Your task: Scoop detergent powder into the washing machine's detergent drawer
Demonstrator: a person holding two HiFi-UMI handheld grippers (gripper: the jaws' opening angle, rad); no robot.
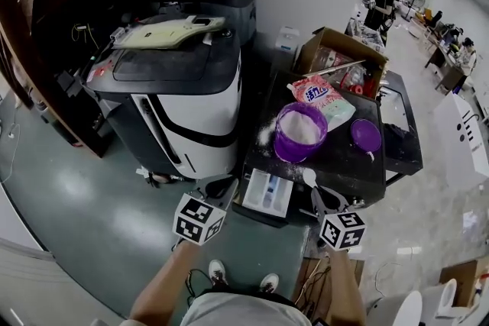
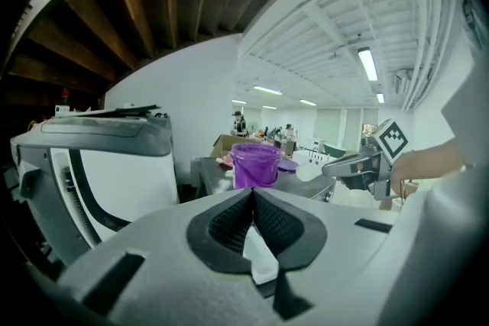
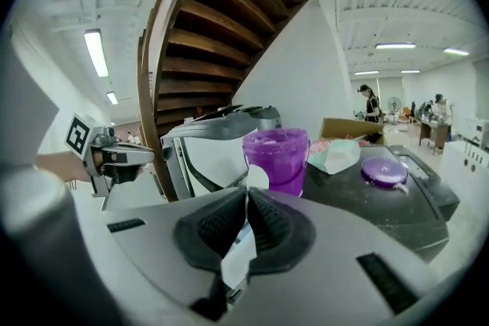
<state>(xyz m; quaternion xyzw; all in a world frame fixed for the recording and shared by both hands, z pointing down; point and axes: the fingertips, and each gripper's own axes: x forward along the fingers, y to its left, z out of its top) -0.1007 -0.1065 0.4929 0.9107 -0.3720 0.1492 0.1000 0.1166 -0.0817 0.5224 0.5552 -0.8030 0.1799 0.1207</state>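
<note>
The washing machine [image 1: 183, 95] stands at left, with its detergent drawer [image 1: 267, 193] pulled out beside a black table [image 1: 359, 172]. On the table sits an open purple tub [image 1: 299, 132] holding white powder. My right gripper [image 1: 315, 195] is shut on the handle of a white scoop [image 1: 309, 177], whose bowl hovers over the table's front edge just right of the drawer. In the right gripper view the scoop [image 3: 257, 178] sticks out past the jaws toward the tub [image 3: 276, 156]. My left gripper [image 1: 221, 191] hangs shut and empty left of the drawer; its jaws meet [image 2: 252, 193].
A purple lid [image 1: 365, 135] and a detergent bag [image 1: 325, 97] lie on the table behind and beside the tub. A cardboard box [image 1: 340, 57] stands at the back. Spilled powder dusts the tabletop. People work at desks far off to the right.
</note>
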